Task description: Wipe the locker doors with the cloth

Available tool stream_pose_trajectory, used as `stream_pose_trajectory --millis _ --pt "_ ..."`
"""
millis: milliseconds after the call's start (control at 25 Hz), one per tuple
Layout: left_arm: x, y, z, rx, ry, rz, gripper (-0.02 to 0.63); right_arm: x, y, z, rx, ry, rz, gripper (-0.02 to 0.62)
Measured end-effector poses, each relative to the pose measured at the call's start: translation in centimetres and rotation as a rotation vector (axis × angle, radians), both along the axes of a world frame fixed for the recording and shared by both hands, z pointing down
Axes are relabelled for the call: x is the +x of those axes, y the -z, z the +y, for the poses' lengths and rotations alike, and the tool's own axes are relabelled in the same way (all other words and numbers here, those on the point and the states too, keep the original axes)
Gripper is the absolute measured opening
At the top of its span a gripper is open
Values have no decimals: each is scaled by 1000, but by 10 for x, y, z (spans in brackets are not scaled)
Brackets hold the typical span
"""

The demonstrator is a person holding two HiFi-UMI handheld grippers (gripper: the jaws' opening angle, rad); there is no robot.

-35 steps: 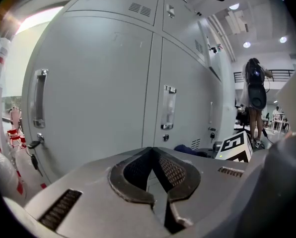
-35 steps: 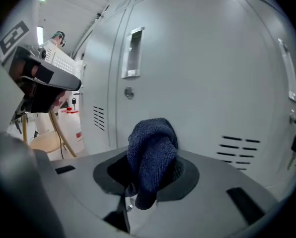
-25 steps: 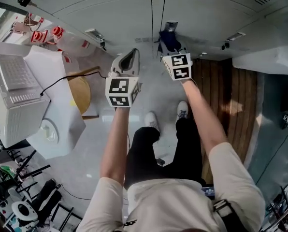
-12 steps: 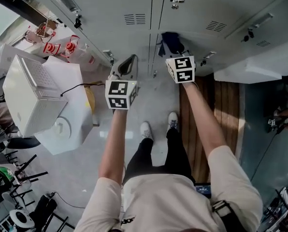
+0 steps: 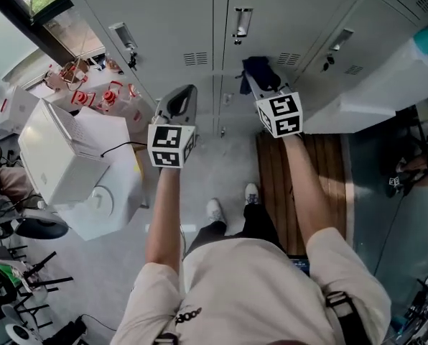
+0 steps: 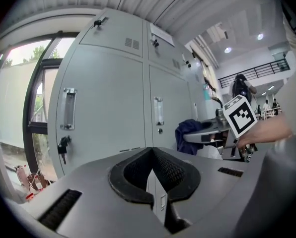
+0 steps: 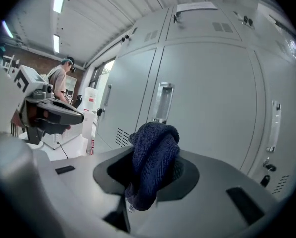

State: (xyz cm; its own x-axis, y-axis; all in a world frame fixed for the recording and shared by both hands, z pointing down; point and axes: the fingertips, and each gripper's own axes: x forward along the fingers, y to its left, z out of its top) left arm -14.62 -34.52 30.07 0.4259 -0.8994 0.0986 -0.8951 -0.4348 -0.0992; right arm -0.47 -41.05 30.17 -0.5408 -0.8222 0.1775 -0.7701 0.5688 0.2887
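Note:
Grey locker doors [image 5: 286, 13] fill the top of the head view, each with a recessed handle [image 5: 242, 21]. My right gripper [image 5: 256, 76] is shut on a dark blue cloth [image 5: 258, 69], held just in front of the door below that handle. In the right gripper view the bunched cloth [image 7: 154, 157] sticks up between the jaws, with the door [image 7: 212, 98] close behind it. My left gripper [image 5: 186, 94] is shut with nothing in it and hangs short of the neighbouring door [image 6: 103, 108]. From the left gripper view, the right gripper and its cloth [image 6: 190, 133] show to the right.
White boxes and an appliance [image 5: 63, 157] stand at the left by a window. A wooden floor panel [image 5: 322, 178] lies at the lockers' foot, and a white ledge [image 5: 386, 85] juts out at the right. Another person [image 7: 61, 81] stands far off.
The head view has tilted up, so more of the locker doors shows. Both grippers have risen toward the doors. The cloth stays in the right gripper.

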Motion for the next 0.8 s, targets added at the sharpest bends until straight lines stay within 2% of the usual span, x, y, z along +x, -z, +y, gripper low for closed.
stream_pose_trajectory --millis 400,560,680,800 --pt "12 102 52 206 -51 -49 15 26 92 86 65 -1 -44 86" --pt "10 119 64 245 -60 -32 15 31 118 112 121 -11 -43 86" --pt "10 117 72 230 -90 -80 15 35 126 129 149 -29 -52 86" --pt "9 128 83 267 -111 -96 15 40 123 144 155 -38 -63 86"
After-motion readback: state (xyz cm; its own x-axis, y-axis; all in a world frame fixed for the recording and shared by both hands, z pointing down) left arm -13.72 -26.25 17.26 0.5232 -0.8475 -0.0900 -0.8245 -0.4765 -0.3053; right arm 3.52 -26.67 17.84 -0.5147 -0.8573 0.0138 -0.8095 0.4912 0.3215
